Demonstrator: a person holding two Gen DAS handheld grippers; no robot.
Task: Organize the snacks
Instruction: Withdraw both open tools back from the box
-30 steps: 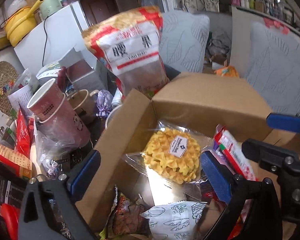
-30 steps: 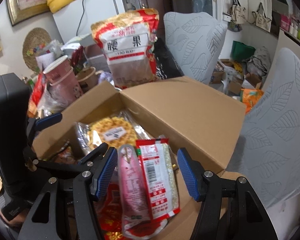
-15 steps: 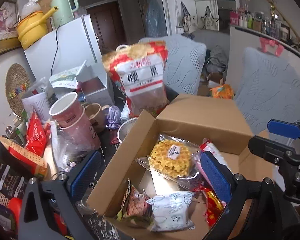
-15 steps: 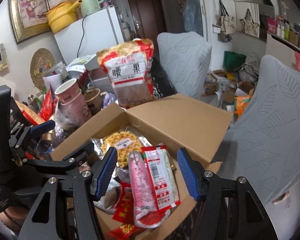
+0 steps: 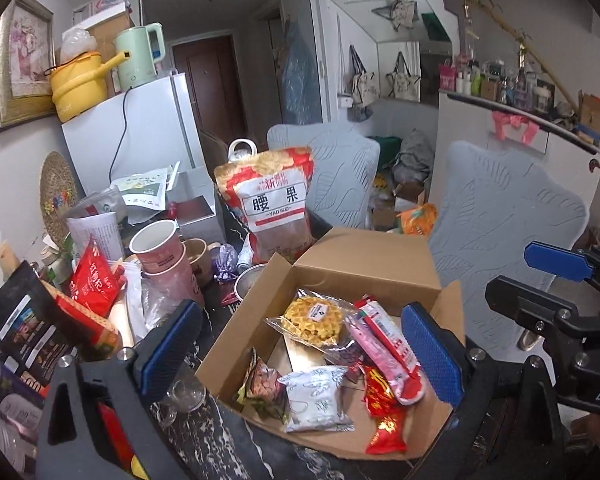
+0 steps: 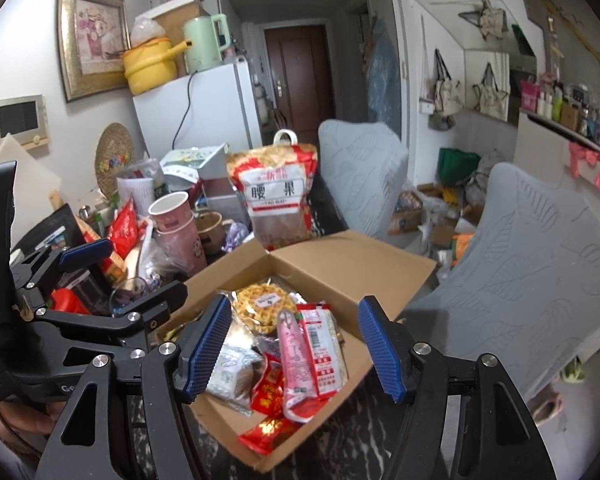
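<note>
Two grippers above, both spread wide and gripping nothing: left gripper, right gripper, jaws just widened. Below them, cardboard box near table's front edge. Inside, pink packet, waffle, white pouch.

A brown cardboard box is sitting mid-frame, holding a yellow waffle; a red-and-white bag is standing above; grey leaf-patterned chairs are showing right.
</note>
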